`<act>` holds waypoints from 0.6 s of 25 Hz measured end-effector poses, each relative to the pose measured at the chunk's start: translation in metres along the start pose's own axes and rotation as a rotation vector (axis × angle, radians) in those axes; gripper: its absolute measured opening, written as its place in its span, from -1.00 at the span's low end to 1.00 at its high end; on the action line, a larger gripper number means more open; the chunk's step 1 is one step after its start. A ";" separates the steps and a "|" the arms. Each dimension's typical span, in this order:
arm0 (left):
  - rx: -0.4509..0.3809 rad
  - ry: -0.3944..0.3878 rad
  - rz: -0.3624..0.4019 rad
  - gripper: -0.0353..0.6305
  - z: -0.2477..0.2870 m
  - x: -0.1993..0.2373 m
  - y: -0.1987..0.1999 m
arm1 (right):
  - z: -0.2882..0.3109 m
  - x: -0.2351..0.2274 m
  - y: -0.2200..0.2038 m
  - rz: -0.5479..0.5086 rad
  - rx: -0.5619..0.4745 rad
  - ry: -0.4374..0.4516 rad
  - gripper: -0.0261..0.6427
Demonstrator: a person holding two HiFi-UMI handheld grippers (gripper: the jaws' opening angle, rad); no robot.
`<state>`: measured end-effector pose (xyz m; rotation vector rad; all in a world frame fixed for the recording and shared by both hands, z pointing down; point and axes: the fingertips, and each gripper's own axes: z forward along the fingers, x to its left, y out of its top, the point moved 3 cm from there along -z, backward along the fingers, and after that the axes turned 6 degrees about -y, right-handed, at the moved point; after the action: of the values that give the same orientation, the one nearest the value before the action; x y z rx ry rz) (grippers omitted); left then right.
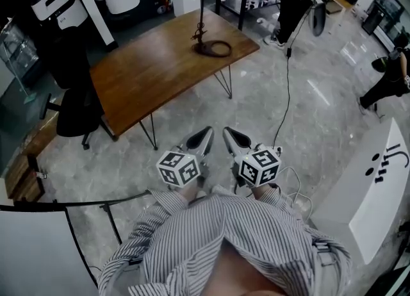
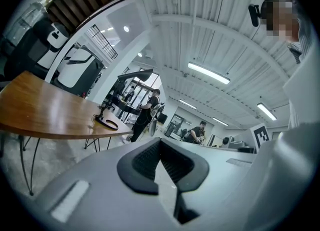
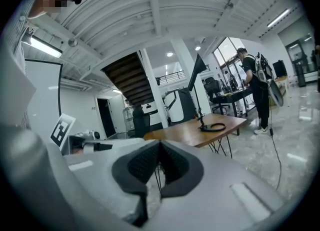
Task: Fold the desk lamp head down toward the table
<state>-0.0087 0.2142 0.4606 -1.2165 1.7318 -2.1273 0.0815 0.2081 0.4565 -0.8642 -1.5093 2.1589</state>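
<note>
Left gripper [image 1: 207, 132]; right gripper [image 1: 227, 132]; fingers together | desk lamp [image 1: 200, 32] well ahead

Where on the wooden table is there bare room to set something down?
Nearly all of the brown wooden tabletop is bare, from the end by the black office chair up to the black desk lamp. Only that lamp corner is occupied.

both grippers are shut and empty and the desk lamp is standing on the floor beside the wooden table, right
Not quite: the desk lamp stands on the wooden table, near its far corner, not on the floor beside it, as the head view shows. The left gripper and right gripper are indeed shut and empty.
</note>
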 end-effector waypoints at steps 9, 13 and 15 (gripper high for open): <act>-0.048 0.009 0.000 -0.89 0.020 0.015 0.013 | 0.019 -0.020 0.014 -0.052 -0.017 -0.012 -0.92; -0.073 0.007 0.017 -0.89 0.043 0.026 0.023 | 0.030 -0.040 0.029 -0.060 -0.053 0.008 -0.92; -0.073 0.011 0.010 -0.89 0.055 0.033 0.024 | 0.038 -0.050 0.033 -0.058 -0.059 0.011 -0.92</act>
<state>-0.0038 0.1462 0.4566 -1.2132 1.8315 -2.0864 0.0954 0.1390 0.4482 -0.8399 -1.5801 2.0751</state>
